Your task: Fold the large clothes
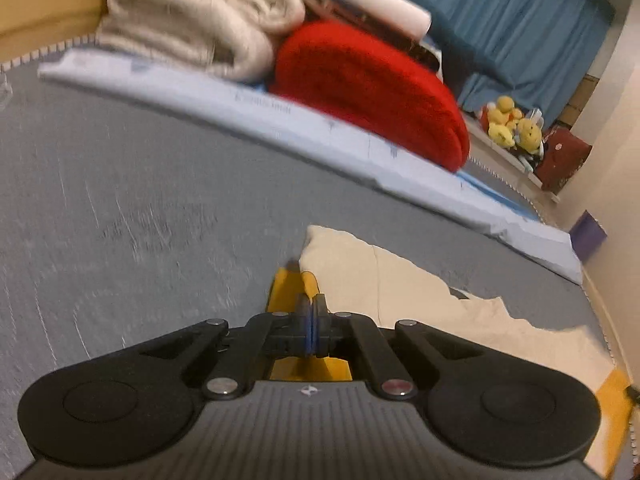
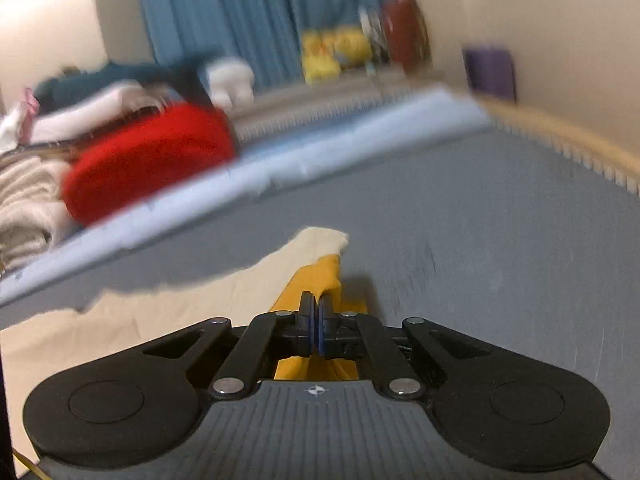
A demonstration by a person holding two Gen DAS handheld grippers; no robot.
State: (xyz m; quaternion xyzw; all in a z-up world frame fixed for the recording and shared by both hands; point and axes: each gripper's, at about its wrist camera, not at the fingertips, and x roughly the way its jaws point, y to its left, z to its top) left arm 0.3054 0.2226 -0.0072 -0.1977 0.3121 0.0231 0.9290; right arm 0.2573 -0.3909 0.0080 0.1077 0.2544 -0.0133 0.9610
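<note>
A large cream garment with a yellow part lies on the grey bed surface. In the left wrist view my left gripper is shut, and a fold of the yellow cloth at the garment's near-left corner is pinched between its pads. In the right wrist view the same cream garment spreads to the left. My right gripper is shut on a ridge of its yellow cloth at the right corner. The cloth under both gripper bodies is hidden.
A long light blue folded sheet crosses the bed beyond the garment. On it rest a red folded blanket and a cream blanket. Yellow plush toys, a blue curtain and a purple box stand by the wall.
</note>
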